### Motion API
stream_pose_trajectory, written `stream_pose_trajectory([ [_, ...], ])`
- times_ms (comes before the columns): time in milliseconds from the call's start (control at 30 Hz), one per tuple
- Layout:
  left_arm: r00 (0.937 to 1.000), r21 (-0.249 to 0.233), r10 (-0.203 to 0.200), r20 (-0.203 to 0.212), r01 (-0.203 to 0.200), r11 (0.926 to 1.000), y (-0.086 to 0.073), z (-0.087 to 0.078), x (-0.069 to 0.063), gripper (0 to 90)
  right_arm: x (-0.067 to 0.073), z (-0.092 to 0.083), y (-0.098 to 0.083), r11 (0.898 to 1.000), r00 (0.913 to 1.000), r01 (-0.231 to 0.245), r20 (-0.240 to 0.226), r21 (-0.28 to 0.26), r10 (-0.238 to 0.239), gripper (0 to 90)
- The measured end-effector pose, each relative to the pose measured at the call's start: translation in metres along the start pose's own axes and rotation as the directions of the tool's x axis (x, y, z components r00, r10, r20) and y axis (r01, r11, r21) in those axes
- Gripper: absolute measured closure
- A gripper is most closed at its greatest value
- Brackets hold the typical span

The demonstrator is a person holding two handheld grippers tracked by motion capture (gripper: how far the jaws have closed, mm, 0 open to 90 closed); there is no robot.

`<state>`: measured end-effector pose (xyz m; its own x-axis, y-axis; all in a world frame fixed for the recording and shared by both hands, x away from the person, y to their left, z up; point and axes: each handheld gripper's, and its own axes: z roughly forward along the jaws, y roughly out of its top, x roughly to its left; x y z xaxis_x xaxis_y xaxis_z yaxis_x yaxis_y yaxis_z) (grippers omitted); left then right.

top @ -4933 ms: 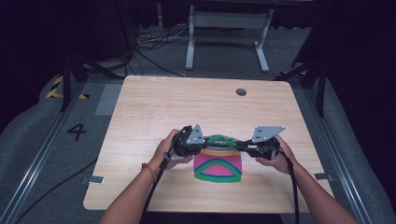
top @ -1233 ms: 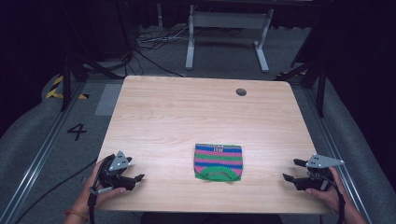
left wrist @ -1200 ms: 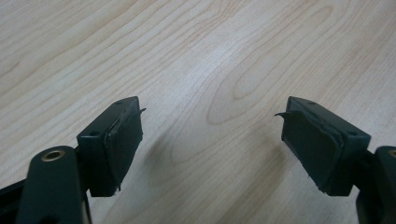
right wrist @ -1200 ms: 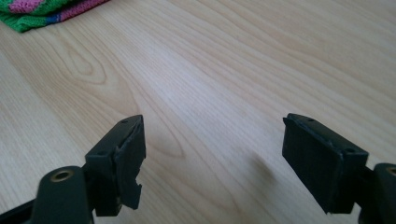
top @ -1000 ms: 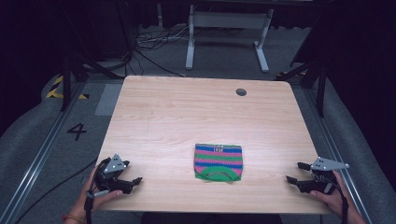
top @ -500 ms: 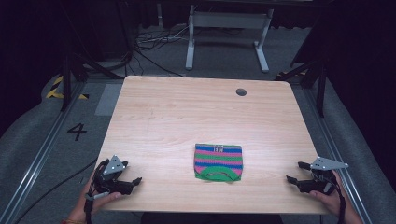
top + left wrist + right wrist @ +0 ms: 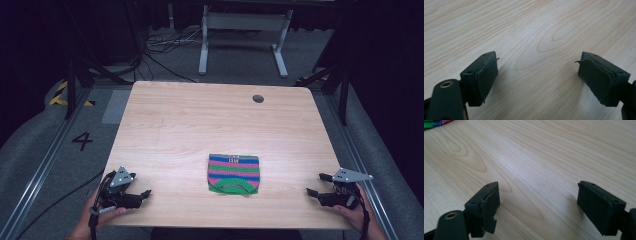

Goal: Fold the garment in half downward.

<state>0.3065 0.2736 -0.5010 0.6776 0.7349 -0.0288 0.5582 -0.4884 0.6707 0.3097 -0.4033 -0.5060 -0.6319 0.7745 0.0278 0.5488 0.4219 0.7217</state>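
A folded striped cloth (image 7: 234,173), banded in green, pink and blue, lies flat on the wooden counter (image 7: 200,125), near its front edge and about midway between the 2 hands. The left gripper (image 7: 140,195) rests at the counter's front left corner, well apart from the cloth, its jaws released with only bare wood between them. The right gripper (image 7: 314,186) sits at the front right corner, jaws likewise spread and grasping nothing
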Motion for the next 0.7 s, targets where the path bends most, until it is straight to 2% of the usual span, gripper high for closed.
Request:
stream_pose_trajectory([
  [700, 0.9999, 0.008, -0.012, 0.0, 0.012, 0.9999, 0.0006, 0.0007, 0.0003, 14.2, -0.0001, -0.0007, -0.0005, 1.0, 0.9999, -0.008, 0.007, 0.002, 0.008, 18.2],
])
